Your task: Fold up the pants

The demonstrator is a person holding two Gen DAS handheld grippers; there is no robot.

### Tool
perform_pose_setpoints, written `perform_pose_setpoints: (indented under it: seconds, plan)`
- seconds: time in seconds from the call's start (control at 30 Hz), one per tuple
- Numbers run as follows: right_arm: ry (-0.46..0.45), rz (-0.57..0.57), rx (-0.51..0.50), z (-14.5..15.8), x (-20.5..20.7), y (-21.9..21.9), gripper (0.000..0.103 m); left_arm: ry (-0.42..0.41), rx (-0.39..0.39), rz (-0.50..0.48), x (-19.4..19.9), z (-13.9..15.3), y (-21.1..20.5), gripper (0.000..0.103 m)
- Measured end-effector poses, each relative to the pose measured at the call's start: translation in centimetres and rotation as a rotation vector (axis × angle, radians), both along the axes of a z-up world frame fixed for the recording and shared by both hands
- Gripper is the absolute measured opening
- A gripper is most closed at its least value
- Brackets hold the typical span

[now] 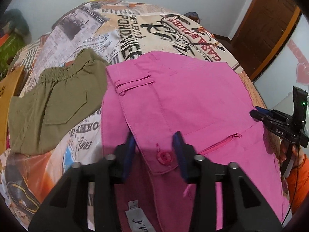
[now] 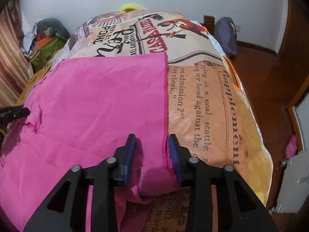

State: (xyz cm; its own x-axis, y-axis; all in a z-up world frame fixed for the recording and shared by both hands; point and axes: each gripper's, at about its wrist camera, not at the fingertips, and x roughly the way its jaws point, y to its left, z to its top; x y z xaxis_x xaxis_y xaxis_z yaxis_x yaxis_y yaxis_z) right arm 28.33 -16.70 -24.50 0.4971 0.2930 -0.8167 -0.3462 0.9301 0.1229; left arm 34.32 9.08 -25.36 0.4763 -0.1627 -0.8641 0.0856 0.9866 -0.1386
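Observation:
Pink pants [image 1: 173,96] lie spread on a bed with a newspaper-print cover. In the left wrist view my left gripper [image 1: 156,141] is open, its blue pads on either side of the waistband flap by the pink button [image 1: 164,157]. In the right wrist view the pink pants [image 2: 96,106] fill the left half. My right gripper [image 2: 151,145] is open over the stitched leg hem, the fabric edge lying between its jaws. The right gripper also shows at the right edge of the left wrist view [image 1: 258,116]. The left gripper's tip shows at the left edge of the right wrist view [image 2: 17,111].
Folded olive-green pants [image 1: 56,100] lie on the bed cover [image 1: 123,34] to the left of the pink ones. A wooden door [image 1: 266,29] and wood floor [image 2: 266,73] are to the right. Bags and clutter [image 2: 46,38] sit at the far left by the wall.

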Motion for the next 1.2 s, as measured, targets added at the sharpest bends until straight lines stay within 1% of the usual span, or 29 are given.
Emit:
perform_pose_setpoints:
  seconds: [0.03,0.07,0.13,0.23,0.33,0.43,0.5,0.57,0.63,0.7,0.73,0.77,0.8,0.83,0.87,0.93,1.0,1.03,1.1,1.2]
  plan:
    - [-0.011,0.008,-0.023,-0.1,0.0,0.2,0.01,-0.005,0.021,0.002,0.0,0.1,-0.3,0.025]
    - [-0.022,0.017,-0.042,-0.1,0.0,0.5,0.01,-0.01,0.044,0.005,0.1,0.2,-0.5,0.018]
    - [-0.034,0.026,-0.073,-0.1,-0.1,0.7,0.009,-0.027,0.095,0.01,0.0,0.3,-1.0,0.008]
    - [-0.039,0.043,-0.096,-0.1,-0.1,0.6,0.008,-0.042,0.107,0.019,-0.2,0.6,-0.6,0.005]
    - [-0.027,0.044,-0.076,-0.2,0.2,0.3,0.008,-0.046,0.127,0.048,-0.6,0.7,0.4,0.004]
    - [-0.001,0.029,-0.043,-0.3,0.6,0.0,0.008,-0.021,0.085,0.072,-1.2,-0.3,1.4,0.004]
    - [0.01,0.033,-0.059,-0.1,0.6,0.3,0.008,-0.03,0.083,0.066,-1.6,-0.2,1.5,0.004]
    - [0.029,0.041,-0.069,0.3,0.5,0.6,0.012,-0.026,0.082,0.067,-1.7,0.0,1.5,0.005]
    - [0.037,0.044,-0.065,0.8,0.4,0.7,0.013,-0.022,0.081,0.067,-1.7,0.4,1.7,0.009]
    - [0.015,0.04,-0.073,2.0,0.0,0.6,0.013,-0.03,0.094,0.075,-1.5,1.3,2.0,0.013]
    - [0.007,0.04,-0.069,2.4,-0.1,0.6,0.015,-0.038,0.099,0.08,-1.4,1.7,2.2,0.018]
    - [-0.005,0.039,-0.05,3.2,-0.1,0.4,0.018,-0.049,0.102,0.084,-1.2,2.2,2.5,0.026]
    - [-0.01,0.04,-0.032,3.7,-0.1,0.3,0.025,-0.062,0.104,0.091,-1.0,2.7,2.7,0.03]
    - [-0.023,0.041,-0.003,4.4,-0.1,0.1,0.035,-0.071,0.104,0.095,-0.8,3.1,2.9,0.038]
    - [-0.04,0.044,0.022,5.1,-0.2,0.1,0.04,-0.085,0.098,0.096,-0.5,3.6,3.2,0.043]
    - [-0.073,0.049,0.048,6.3,0.1,0.2,0.04,-0.101,0.088,0.092,0.3,4.4,3.7,0.045]
    - [-0.102,0.046,0.041,7.1,0.7,0.6,0.041,-0.113,0.105,0.093,1.4,4.8,4.0,0.046]
    - [-0.113,0.045,0.037,7.3,1.0,0.8,0.043,-0.114,0.112,0.093,1.9,4.9,4.1,0.047]
    - [-0.133,0.037,0.03,7.5,1.9,1.1,0.047,-0.109,0.116,0.093,3.2,4.7,4.5,0.047]
    - [-0.144,0.031,0.029,7.3,3.6,1.4,0.048,-0.09,0.114,0.09,5.2,3.8,5.0,0.047]
